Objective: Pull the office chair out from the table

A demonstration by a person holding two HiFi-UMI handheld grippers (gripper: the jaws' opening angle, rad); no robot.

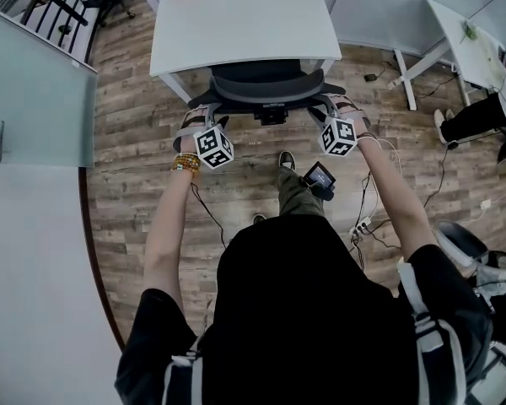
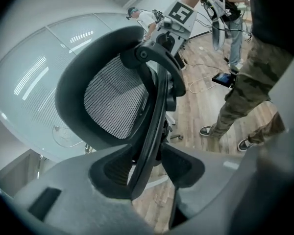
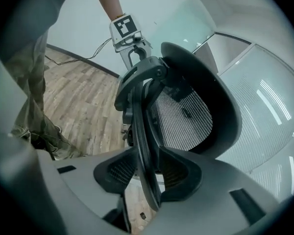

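A black mesh-back office chair [image 1: 268,81] stands tucked under the white table [image 1: 244,15], its backrest towards me. My left gripper [image 1: 199,112] is at the left end of the backrest's upper frame and my right gripper [image 1: 332,108] at the right end. In the left gripper view the curved black frame bar [image 2: 157,111] runs between the open jaws of the left gripper [image 2: 149,168], with a gap on one side. In the right gripper view the frame bar [image 3: 139,126] likewise lies between the open jaws of the right gripper [image 3: 149,173].
A glass wall [image 1: 34,83] runs along the left. A second white table [image 1: 464,40] stands at the right with a seated person's legs [image 1: 472,116] beside it. Cables and a power strip [image 1: 364,224] lie on the wood floor; another chair [image 1: 468,247] is at the lower right.
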